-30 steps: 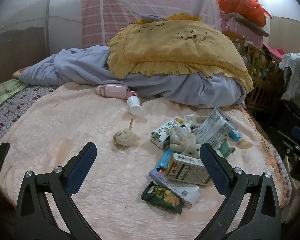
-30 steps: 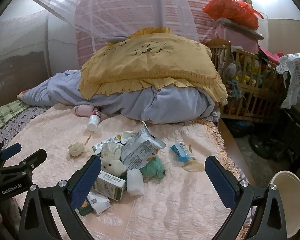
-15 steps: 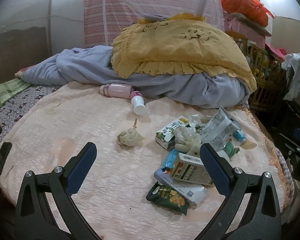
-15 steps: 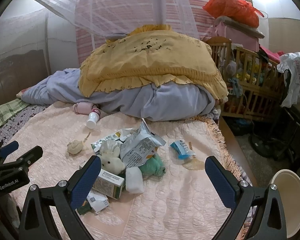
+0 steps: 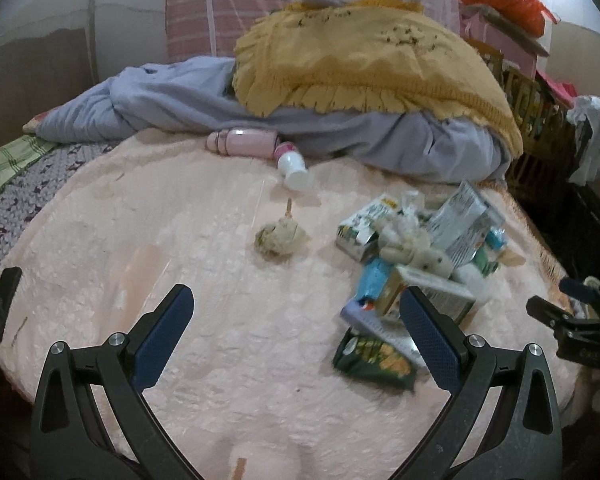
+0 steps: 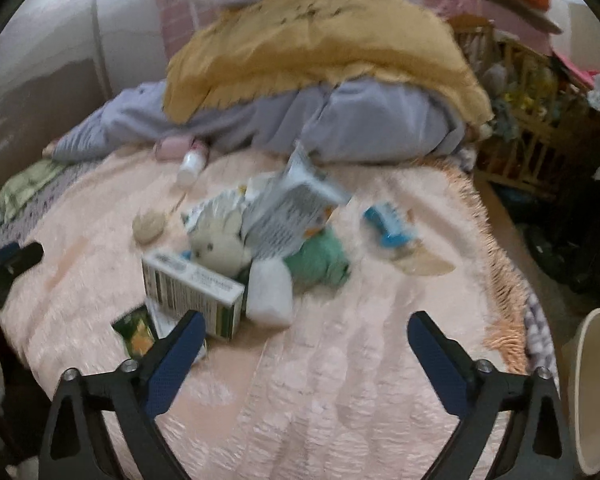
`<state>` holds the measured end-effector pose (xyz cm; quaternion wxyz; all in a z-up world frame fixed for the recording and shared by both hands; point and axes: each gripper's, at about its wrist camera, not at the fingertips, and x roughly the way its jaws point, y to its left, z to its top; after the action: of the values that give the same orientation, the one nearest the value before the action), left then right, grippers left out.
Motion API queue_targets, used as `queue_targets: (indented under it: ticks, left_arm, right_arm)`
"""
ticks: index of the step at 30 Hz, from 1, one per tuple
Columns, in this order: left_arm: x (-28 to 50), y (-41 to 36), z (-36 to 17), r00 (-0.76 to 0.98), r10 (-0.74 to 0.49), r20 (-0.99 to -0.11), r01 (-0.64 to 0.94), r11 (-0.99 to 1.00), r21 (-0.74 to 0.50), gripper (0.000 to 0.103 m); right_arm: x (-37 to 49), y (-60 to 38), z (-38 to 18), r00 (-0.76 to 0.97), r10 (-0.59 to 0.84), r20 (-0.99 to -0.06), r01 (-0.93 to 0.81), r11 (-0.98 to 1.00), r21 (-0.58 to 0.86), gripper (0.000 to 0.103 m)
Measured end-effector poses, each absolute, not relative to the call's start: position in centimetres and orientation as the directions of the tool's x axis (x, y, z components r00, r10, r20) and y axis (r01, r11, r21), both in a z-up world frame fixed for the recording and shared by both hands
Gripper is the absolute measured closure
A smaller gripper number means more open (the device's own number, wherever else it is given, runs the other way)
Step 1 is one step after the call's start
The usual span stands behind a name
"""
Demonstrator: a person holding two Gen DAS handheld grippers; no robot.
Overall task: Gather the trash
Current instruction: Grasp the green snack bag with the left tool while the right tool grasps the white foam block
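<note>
We find the trash pile on the pink bedspread (image 6: 340, 380). The green-and-white carton (image 6: 192, 292) lies just ahead and left of the right gripper (image 6: 306, 346), its long axis running left-to-right, its near corner beside the left finger. We judge the right gripper nearer than the left gripper (image 5: 296, 334), from which the pile lies ahead and to the right. Both grippers stand spread wide, holding and touching nothing.
</note>
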<state>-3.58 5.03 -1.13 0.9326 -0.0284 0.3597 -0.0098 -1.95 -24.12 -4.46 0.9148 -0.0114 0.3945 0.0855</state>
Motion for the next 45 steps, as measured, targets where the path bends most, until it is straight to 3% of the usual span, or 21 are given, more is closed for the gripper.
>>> queue_targets:
  ticks: [2, 5, 10, 17, 21, 24, 26, 34, 45]
  left_arm:
    - [-3.6, 5.1, -1.9, 0.719, -0.058, -0.693, 0.022, 0.998, -0.061, 0.006]
    - [-3.5, 4.9, -3.2, 0.671, -0.111, -0.733, 0.069, 0.994, -0.087, 0.014]
    - [-3.4, 3.4, -5.8, 0.583, -0.180, -0.792, 0.142, 0.983, -0.118, 0.015]
    - [-1.3, 1.1, -9.0, 0.501, -0.216, -0.838, 0.168, 0.974, -0.150, 0.015]
    - [-0.1, 0.0, -10.7, 0.459, -0.220, -0.861, 0.168, 0.973, -0.159, 0.015]
    - [0.6, -0.1, -11.6, 0.434, -0.245, -0.867, 0.157, 0.968, -0.195, 0.021]
    - [1.0, -0.1, -12.0, 0.404, -0.267, -0.875, 0.159, 0.963, -0.220, 0.059]
    - [-0.8, 0.4, -9.5, 0.445, -0.317, -0.837, 0.184, 0.948, -0.261, 0.075]
    - [-2.7, -4.5, -3.0, 0.492, -0.396, -0.776, 0.313, 0.912, -0.267, 0.076]
  right_arm:
    - [-1.5, -23.9, -5.3, 0.660, 0.158, -0.734, -0.176, 0.983, 0.054, 0.010]
    - [-0.5, -23.8, -6.5, 0.608, 0.238, -0.757, -0.211, 0.968, 0.135, 0.025]
    - [1.2, -22.7, -8.9, 0.554, 0.257, -0.792, -0.249, 0.959, 0.137, 0.050]
    - [3.6, -21.8, -10.3, 0.525, 0.316, -0.790, -0.285, 0.940, 0.186, 0.056]
    - [4.8, -21.3, -11.2, 0.510, 0.331, -0.794, -0.299, 0.934, 0.197, 0.070]
    - [5.1, -21.4, -11.5, 0.517, 0.337, -0.787, -0.292, 0.933, 0.208, 0.074]
    - [5.0, -21.8, -11.4, 0.519, 0.349, -0.780, -0.288, 0.931, 0.225, 0.076]
    - [2.4, -23.7, -9.5, 0.551, 0.357, -0.754, -0.292, 0.929, 0.226, 0.078]
    - [-3.0, -29.6, -5.7, 0.630, 0.316, -0.709, -0.222, 0.948, 0.226, 0.078]
